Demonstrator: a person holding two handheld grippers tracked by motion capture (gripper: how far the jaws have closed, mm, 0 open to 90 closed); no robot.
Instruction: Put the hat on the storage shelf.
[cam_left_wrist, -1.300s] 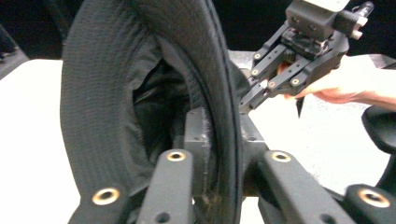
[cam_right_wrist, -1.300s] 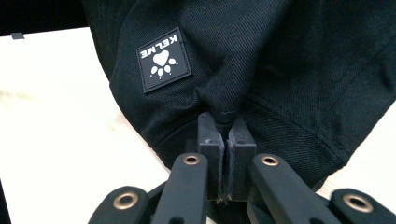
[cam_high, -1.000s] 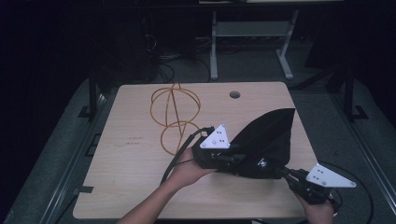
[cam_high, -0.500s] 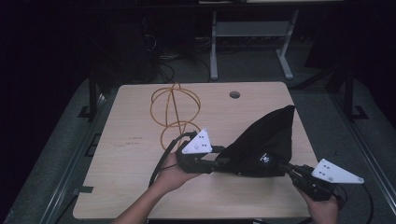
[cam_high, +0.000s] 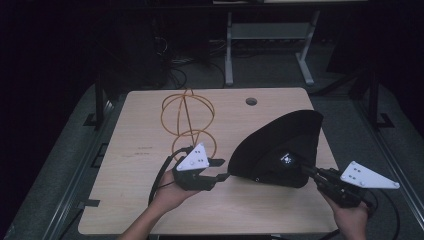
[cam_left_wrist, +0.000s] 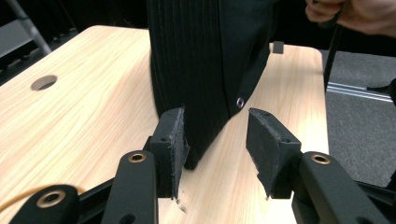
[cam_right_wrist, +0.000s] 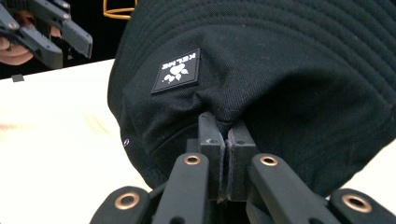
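Black stitched-fabric bucket hat (cam_high: 280, 147) with a small square logo patch (cam_right_wrist: 176, 71) lies on the right half of the light wooden table (cam_high: 135, 150), its brim fanned up toward the far right edge. The right gripper (cam_right_wrist: 227, 140) has its jaws pressed together on a pinch of the hat's cloth at the near right side, with the person's right hand (cam_high: 350, 220) behind it at the table's near edge. The left gripper (cam_high: 217, 170) sits just beside the hat's left rim, jaws apart, the hat edge and a metal eyelet (cam_left_wrist: 240, 101) showing between them. An orange wire sphere-shaped frame (cam_high: 187, 120) stands behind the left gripper, near a round hole in the tabletop (cam_high: 251, 101).
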